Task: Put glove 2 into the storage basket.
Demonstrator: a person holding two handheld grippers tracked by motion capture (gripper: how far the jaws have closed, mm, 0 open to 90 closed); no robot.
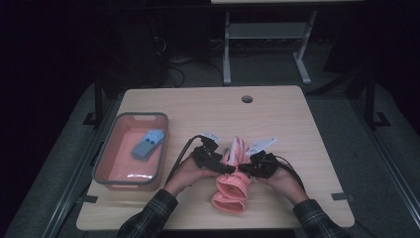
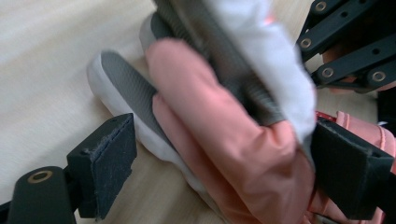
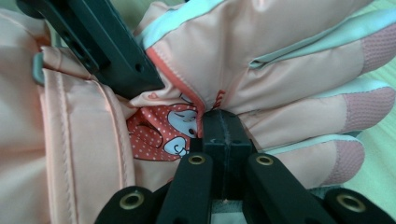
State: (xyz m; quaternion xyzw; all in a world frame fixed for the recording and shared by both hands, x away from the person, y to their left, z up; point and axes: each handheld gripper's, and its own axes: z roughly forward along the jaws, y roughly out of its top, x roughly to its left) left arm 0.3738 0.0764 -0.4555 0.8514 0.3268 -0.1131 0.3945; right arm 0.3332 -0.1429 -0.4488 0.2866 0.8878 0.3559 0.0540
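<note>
A pink padded glove lies near the front middle of the wooden table, cuff toward the person. My left gripper comes in from the left and stands open around the glove's grey-palmed fingers; its left pad is clear of the fabric, while the far pad sits against it. My right gripper comes in from the right and is shut on a fold of the glove by the dotted cartoon patch, jaws pressed together. The left gripper's black jaw crosses the cuff.
A pink bin with a grey rim stands at the table's left and holds a blue-grey item. A round cable hole sits near the far edge. A white desk frame stands on the floor behind.
</note>
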